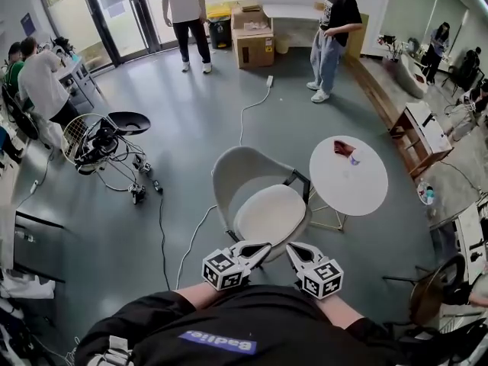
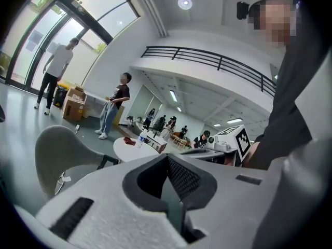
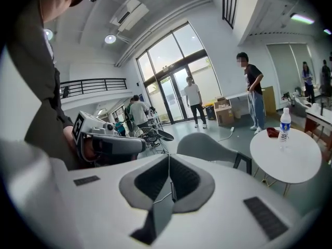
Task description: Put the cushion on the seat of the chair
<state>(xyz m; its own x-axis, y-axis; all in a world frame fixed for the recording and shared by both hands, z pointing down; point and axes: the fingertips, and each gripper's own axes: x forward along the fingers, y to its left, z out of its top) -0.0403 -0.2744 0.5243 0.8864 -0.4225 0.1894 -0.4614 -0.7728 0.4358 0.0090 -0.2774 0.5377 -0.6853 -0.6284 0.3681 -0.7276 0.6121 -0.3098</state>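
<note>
- Low in the head view, just short of the seat's front edge: left gripper (image 1: 261,248), jaws pressed together tip to tip, nothing between them.
- Just beside it: right gripper (image 1: 293,248), jaws likewise pressed together and empty, tips angled in toward the other pair.
- On the seat, lying flat and covering most of it: pale oval cushion (image 1: 271,213), touched by neither gripper.
- Around the cushion: grey shell of the chair (image 1: 229,174), backrest on the far left side, dark frame showing at the right side.
- Just beside the chair's right side, on the floor (image 1: 191,128): round white table (image 1: 358,193).
- Near the far edge of the tabletop: crumpled red thing (image 1: 341,148), with a small clear bottle (image 1: 354,158) just beside it; touching or apart, impossible to tell.
- Across the floor beyond the chair: white cable (image 1: 245,113), running toward the backrest.
- Well beyond, by the far wall: cardboard box (image 1: 252,40), standing between two people (image 1: 185,6) on their feet.
</note>
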